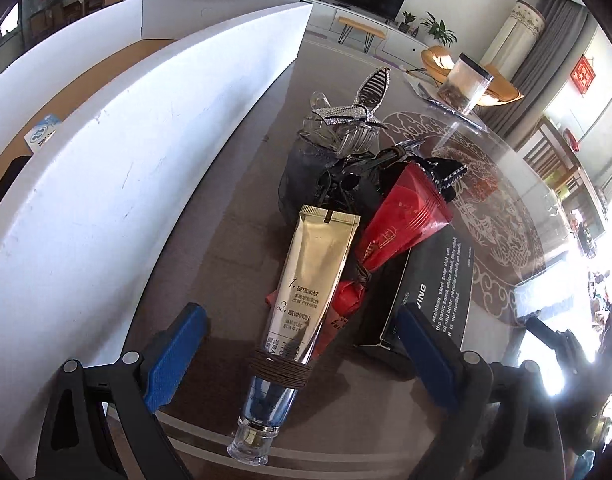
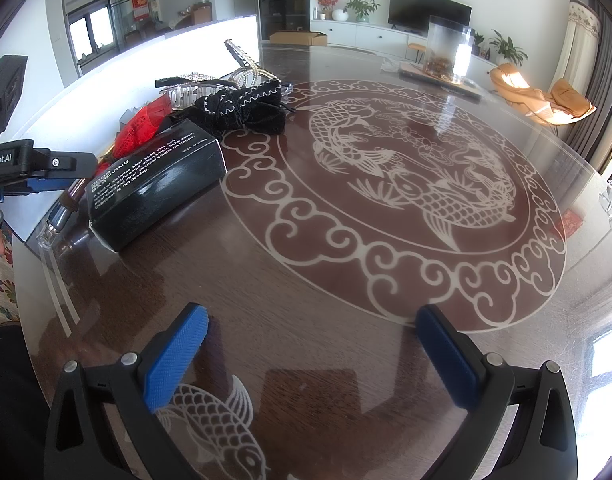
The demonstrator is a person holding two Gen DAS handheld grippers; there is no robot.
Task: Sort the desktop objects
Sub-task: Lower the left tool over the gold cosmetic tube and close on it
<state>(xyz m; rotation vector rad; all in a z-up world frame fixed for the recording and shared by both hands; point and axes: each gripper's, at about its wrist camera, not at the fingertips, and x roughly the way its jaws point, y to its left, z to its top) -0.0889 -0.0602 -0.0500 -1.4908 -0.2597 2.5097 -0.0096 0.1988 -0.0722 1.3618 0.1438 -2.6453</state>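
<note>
Left gripper point(image 1: 302, 344) hangs low over the pile, jaws wide apart, straddling the gold tube point(image 1: 313, 276) without touching it. That tube lies on the glass-topped surface point(image 2: 385, 280), clear cap toward the camera, brown hair ties point(image 1: 280, 368) wrapped round its neck; its print is Chinese, with a "1." and "2." readable. A red packet point(image 1: 401, 220) leans against the tube's right side, and a black box point(image 1: 429, 292) sits just beyond that. The left view shows "stainless steel soap" on it, and the right wrist view adds "MADE IN CHINA" on the box point(image 2: 158, 184). Farther back in the heap: a rhinestone hair clip point(image 1: 371, 92) and a black trimmed cloth piece point(image 2: 246, 110). A white cardboard box wall point(image 1: 126, 152) runs along the left. Right gripper point(image 2: 311, 356) hovers over bare glass with an etched fish pattern, jaws spread, nothing between them. The left gripper's body reads "nRobot.AI" there.
</note>
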